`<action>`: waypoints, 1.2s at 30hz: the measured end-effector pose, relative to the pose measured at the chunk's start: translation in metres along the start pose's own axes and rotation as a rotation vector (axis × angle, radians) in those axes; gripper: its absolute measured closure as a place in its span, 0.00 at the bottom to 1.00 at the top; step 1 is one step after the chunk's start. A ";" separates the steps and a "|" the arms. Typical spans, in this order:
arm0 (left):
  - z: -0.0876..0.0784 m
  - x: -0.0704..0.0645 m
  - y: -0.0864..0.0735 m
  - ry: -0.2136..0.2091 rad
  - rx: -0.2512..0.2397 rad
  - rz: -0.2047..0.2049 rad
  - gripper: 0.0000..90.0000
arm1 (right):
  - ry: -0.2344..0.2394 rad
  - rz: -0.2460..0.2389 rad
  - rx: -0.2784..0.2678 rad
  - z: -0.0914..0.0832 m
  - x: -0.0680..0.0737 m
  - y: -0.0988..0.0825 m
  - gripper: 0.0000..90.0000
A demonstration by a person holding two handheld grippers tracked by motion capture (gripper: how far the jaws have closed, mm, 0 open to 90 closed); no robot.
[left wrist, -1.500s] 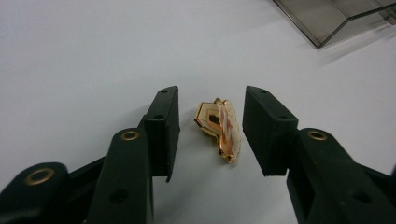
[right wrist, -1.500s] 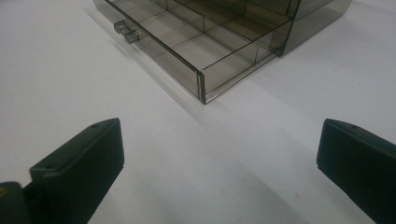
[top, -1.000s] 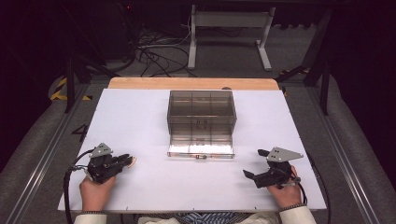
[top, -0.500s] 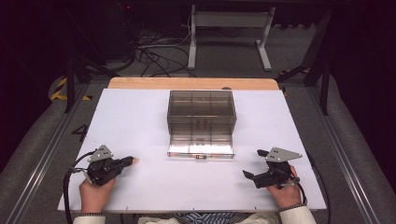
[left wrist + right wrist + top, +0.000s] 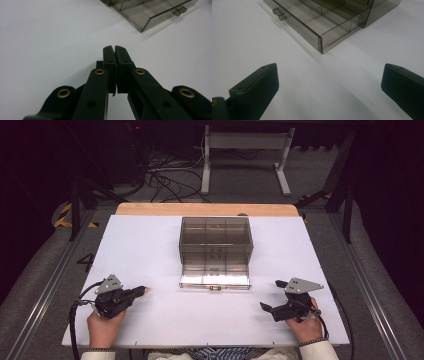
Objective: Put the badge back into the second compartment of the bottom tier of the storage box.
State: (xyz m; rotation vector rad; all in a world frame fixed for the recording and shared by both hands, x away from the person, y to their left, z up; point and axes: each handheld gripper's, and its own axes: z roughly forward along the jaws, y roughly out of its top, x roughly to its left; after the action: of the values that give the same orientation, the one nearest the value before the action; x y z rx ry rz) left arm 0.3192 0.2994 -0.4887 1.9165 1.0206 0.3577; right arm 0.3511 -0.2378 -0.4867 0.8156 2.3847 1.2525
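Pre-reach: I've got left tool [image 5: 142, 291] clenched empty, right tool [image 5: 274, 296] released, drawer [image 5: 215, 276] out at 12; next, knob [image 5: 215, 288] needs a pinch or push.

Your counter [image 5: 150, 245] looks matt, smooth white, its far edge bare wood. The organizer box [image 5: 215, 240] is glossy, smoky clear plastic. Your jaws look matt black plastic.

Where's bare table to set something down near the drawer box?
Bare white table runs left and right of the drawer box, and along the near edge between the left gripper and right gripper. The open drawer crowds the centre.
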 end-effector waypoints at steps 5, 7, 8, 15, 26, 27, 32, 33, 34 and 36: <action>-0.002 -0.004 0.007 -0.007 -0.012 0.011 0.98 | 0.000 0.000 0.000 0.000 0.000 0.000 0.02; -0.002 -0.006 0.010 -0.016 -0.012 0.008 0.98 | 0.000 0.000 0.000 0.000 0.000 0.000 0.02; -0.002 -0.006 0.012 -0.018 -0.019 0.010 0.98 | -0.001 -0.001 0.000 0.000 0.000 0.000 0.02; 0.003 -0.015 0.026 -0.041 -0.030 0.033 0.98 | 0.000 -0.001 -0.004 0.000 0.000 0.000 0.02; 0.009 -0.023 0.042 -0.082 -0.053 0.031 0.98 | -0.003 -0.004 -0.004 -0.001 0.001 0.000 0.02; 0.010 -0.024 0.043 -0.087 -0.054 0.026 0.98 | -0.003 -0.003 -0.004 -0.001 0.001 0.000 0.02; 0.015 -0.029 0.050 -0.100 -0.057 0.041 0.98 | -0.004 -0.004 -0.006 -0.001 0.001 0.000 0.02; 0.016 -0.030 0.051 -0.099 -0.059 0.048 0.98 | -0.004 -0.004 -0.006 -0.001 0.001 0.000 0.02; 0.017 -0.031 0.053 -0.102 -0.058 0.052 0.98 | -0.004 -0.004 -0.006 -0.001 0.001 0.000 0.02; 0.019 -0.034 0.056 -0.110 -0.060 0.053 0.98 | -0.004 -0.004 -0.006 -0.001 0.001 0.000 0.02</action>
State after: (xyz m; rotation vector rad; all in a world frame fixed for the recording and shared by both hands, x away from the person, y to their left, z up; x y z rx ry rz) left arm 0.3383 0.2481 -0.4479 1.8907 0.8788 0.3062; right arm 0.3500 -0.2380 -0.4863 0.8109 2.3765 1.2550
